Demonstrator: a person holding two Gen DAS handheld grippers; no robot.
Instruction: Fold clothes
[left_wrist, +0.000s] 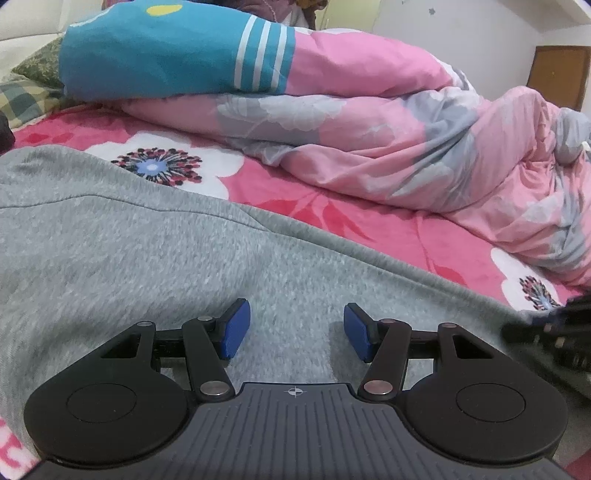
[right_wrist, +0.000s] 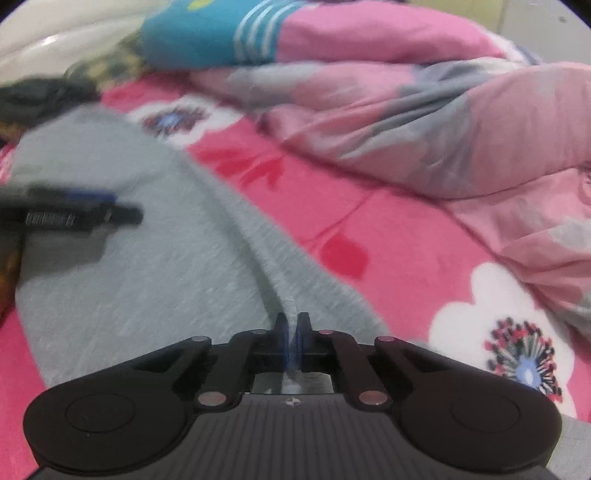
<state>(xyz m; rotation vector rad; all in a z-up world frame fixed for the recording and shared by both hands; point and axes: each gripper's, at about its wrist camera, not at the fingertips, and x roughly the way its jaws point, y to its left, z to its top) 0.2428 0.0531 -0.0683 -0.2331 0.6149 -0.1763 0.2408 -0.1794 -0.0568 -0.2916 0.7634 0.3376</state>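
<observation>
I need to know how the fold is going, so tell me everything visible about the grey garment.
The grey garment is a heathered, sweatshirt-like knit with a stitched seam, spread mostly flat on the pink floral bedsheet. The right gripper is shut on a pinched ridge of its edge. The left gripper is over it with open jaws, holding nothing. Its full shape is cut off.

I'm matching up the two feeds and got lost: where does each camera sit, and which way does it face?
Left wrist: on the left gripper, looking along its open fingers over the grey garment toward the pink quilt.
Right wrist: on the right gripper, shut on a ridge of the garment.
Shared: garment, floral sheet, quilt; each view shows the other gripper at its edge.
</observation>
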